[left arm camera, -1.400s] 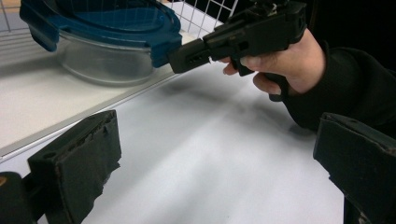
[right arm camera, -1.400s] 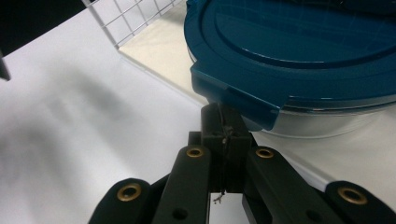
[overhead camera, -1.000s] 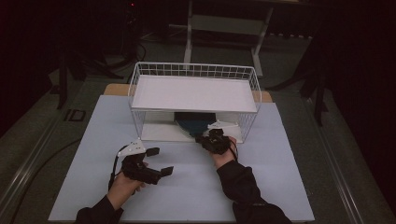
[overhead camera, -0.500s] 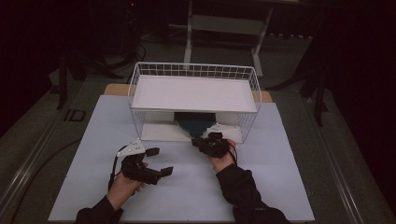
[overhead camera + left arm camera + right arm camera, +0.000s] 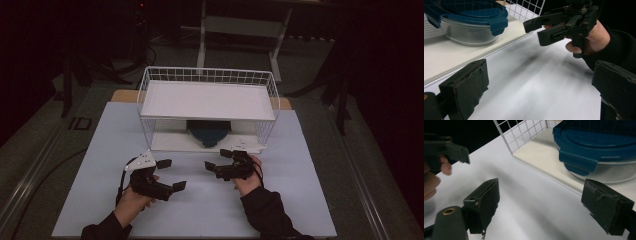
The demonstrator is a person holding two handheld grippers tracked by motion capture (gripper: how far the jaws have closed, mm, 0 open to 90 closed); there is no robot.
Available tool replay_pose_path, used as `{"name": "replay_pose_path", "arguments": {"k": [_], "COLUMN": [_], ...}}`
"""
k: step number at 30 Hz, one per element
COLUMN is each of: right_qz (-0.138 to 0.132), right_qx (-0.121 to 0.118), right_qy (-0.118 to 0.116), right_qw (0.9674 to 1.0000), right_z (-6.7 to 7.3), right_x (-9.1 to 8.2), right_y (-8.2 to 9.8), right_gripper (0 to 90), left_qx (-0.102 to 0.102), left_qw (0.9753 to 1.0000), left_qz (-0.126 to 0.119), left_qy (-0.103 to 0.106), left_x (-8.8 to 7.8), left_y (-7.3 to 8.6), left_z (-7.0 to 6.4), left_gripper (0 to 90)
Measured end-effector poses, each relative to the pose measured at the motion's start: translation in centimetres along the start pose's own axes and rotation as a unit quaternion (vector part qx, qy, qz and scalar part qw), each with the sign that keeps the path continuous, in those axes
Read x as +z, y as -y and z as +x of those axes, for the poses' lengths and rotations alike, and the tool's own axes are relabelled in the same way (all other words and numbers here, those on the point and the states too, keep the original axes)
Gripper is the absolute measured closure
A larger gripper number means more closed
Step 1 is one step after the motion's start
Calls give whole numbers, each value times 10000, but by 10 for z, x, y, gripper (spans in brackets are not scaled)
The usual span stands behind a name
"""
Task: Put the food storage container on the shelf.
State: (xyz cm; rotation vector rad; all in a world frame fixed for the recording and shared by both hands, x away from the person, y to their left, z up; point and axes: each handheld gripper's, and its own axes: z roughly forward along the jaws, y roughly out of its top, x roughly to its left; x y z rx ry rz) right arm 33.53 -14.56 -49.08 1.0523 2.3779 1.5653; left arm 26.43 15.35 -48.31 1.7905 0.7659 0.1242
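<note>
A glass container with a blue clip lid [image 5: 207, 132] sits on the lower shelf of a white wire rack [image 5: 207, 75]. The left gripper view shows the container [image 5: 469, 22] at top left, and the right gripper view shows the container [image 5: 596, 147] at top right. My right gripper [image 5: 218, 158] hovers over the table just in front of the rack. Its jaws have just been opening and hold nothing. My right gripper [image 5: 545, 206] stands wide, clear of the container. My left gripper [image 5: 172, 174] is open and empty, to the left and nearer the person.
The rack's white upper shelf [image 5: 207, 100] overhangs the container. The white table [image 5: 300, 200] spreads around both hands. From the left gripper view, the right gripper [image 5: 536, 33] is close ahead. Dark floor and a stand [image 5: 240, 25] lie beyond the table.
My right gripper has drawn back from the rack's lower shelf toward the person and a little left, and its jaws have opened. The container stays on the shelf. The left gripper has not moved.
</note>
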Motion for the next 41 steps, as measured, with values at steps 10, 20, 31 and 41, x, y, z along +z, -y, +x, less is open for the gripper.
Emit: {"name": "replay_pose_path", "arguments": {"k": [10, 20, 31, 41], "right_qz": [-60, -58, -8, 75], "right_qx": [13, -95, 13, -39], "right_qy": [165, 299, 412, 430], "right_qw": [9998, 9995, 9991, 9990], "right_z": [-1, 4, 0, -2], "right_x": [-26, -55, -82, -85], "right_y": [18, 35, 56, 63], "right_gripper": [150, 150, 150, 151], "left_qx": [32, 101, 228, 320], "left_qw": [10000, 9999, 9996, 9991], "left_qz": [15, 50, 86, 124], "left_qy": [5, 57, 164, 256], "left_x": [-1, 1, 3, 7], "left_y": [2, 3, 8, 10], "left_z": [-1, -3, -6, -9], "left_gripper": [9, 9, 9, 9]}}
